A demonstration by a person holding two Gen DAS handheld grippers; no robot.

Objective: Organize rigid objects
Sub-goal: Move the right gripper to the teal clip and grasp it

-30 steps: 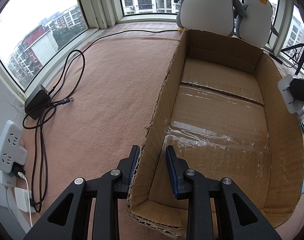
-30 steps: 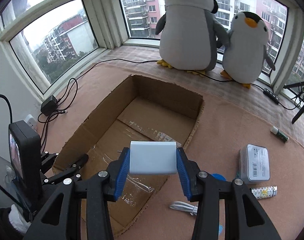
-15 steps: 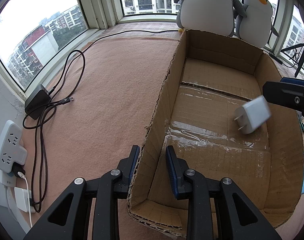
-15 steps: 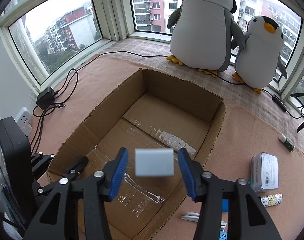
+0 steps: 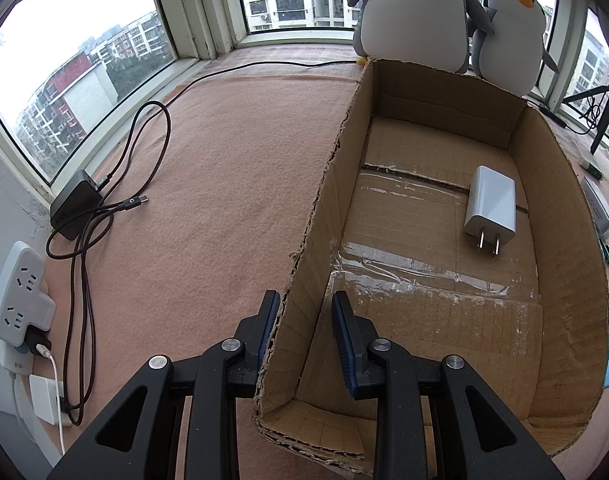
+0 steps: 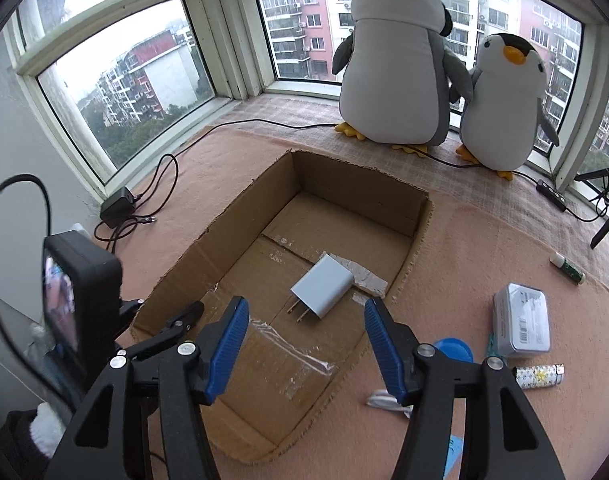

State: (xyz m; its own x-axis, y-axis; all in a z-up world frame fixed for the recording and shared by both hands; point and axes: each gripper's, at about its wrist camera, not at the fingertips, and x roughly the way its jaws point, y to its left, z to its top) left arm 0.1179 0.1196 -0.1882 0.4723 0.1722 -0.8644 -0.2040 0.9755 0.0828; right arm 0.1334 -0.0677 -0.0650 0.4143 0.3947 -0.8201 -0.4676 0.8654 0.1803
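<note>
Inspector: Item under check is the white charger (image 6: 322, 291). It lies flat on the floor of the cardboard box (image 6: 356, 196), prongs toward the camera at about 7 o'clock. Nothing touches it.

Clerk: And the grippers?

Inspector: The right gripper (image 6: 306, 346) hangs above the box with its blue pads apart. The jaws have just been opening, and nothing sits between them; the charger lies below, clear of both. The left gripper (image 5: 305, 330) is clamped on the box's left wall, one pad outside, one inside, near the front corner.

Clerk: Surroundings?

Inspector: From the right wrist view, at 3 to 4 o'clock of the box on the pink mat (image 6: 484, 240): a grey tin (image 6: 522, 322), a patterned lighter (image 6: 538, 376), a blue lid (image 6: 454, 349) and a green-capped tube (image 6: 567, 267). At 12 to 1 o'clock, two plush penguins (image 6: 396, 64) by the window. At 9 o'clock, a black power adapter (image 5: 77, 204) with coiled cable, and a white power strip (image 5: 18, 292).
</note>
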